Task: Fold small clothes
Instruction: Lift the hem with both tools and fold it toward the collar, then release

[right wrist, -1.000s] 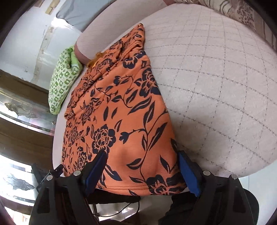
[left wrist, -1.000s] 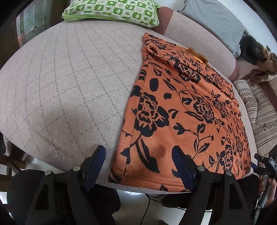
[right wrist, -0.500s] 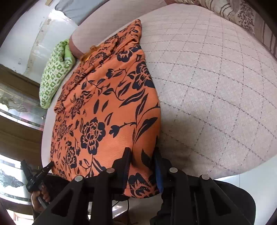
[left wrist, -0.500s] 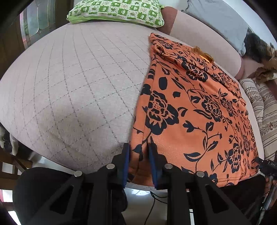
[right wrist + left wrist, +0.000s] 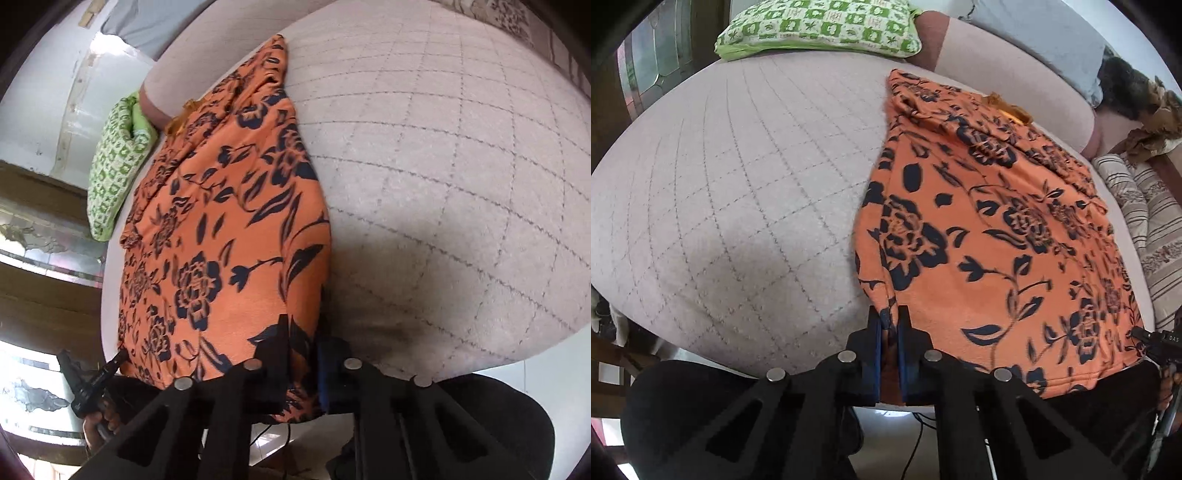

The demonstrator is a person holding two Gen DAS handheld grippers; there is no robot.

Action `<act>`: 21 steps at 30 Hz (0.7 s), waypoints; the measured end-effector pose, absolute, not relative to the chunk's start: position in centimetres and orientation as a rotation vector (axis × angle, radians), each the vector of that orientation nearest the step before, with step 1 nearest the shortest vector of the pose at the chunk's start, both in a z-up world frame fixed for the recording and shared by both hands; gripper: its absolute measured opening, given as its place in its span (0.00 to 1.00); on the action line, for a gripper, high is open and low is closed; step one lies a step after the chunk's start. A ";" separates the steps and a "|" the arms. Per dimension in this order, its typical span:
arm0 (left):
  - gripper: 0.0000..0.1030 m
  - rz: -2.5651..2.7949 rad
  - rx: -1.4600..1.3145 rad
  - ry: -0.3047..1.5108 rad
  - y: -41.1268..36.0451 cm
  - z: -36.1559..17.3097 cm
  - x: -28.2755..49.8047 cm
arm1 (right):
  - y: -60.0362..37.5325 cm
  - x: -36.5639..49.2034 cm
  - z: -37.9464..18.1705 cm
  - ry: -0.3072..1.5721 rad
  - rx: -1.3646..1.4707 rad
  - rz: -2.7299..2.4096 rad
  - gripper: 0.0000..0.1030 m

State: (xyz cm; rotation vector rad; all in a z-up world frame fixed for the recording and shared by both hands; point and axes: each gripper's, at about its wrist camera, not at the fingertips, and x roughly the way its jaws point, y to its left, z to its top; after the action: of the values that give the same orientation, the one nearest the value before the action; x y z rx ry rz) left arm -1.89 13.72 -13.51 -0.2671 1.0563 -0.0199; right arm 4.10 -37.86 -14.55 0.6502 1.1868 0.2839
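— Quilted pale bedding fills the scene. Where does the garment lie?

— An orange floral garment is spread flat from the mattress's near edge toward a green patterned pillow at 12 o'clock in the left wrist view, with a striped cushion at 3 o'clock.

— And the tools?

— The left gripper, at 6 o'clock, has its jaws pinched tight on the hem's near-left corner. The right gripper is likewise clamped on the hem's opposite corner, cloth bunched between its blue pads. Both pairs of jaws have just been closing, fabric between them.
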 end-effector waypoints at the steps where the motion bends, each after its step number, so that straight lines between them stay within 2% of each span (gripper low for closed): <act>1: 0.06 -0.031 -0.273 1.046 13.7 -13.1 -1.9 | -37.7 4.0 -14.0 1.161 0.669 0.312 0.10; 5: 0.06 -0.075 -0.299 0.968 14.0 -10.5 -2.0 | -38.0 4.2 -12.0 1.058 0.783 0.389 0.10; 10: 0.06 -0.040 -0.361 1.089 15.0 -13.3 0.1 | -38.2 5.6 -14.1 1.089 0.867 0.396 0.10; 13: 0.06 -0.114 -0.403 0.993 15.3 -10.1 0.5 | -38.5 6.5 -12.6 1.026 0.920 0.446 0.10; 16: 0.06 -0.196 -0.438 0.861 15.4 -5.1 2.8 | -38.9 9.8 -8.6 0.917 0.933 0.515 0.09; 21: 0.07 -0.227 -0.504 0.662 16.7 1.1 11.7 | -40.3 19.2 -1.9 0.711 0.922 0.536 0.09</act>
State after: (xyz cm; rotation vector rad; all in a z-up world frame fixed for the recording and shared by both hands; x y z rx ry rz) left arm 11.70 16.67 1.15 -0.5037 0.6615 -0.2274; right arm 19.18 -40.26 -1.95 0.9224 0.7106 0.5364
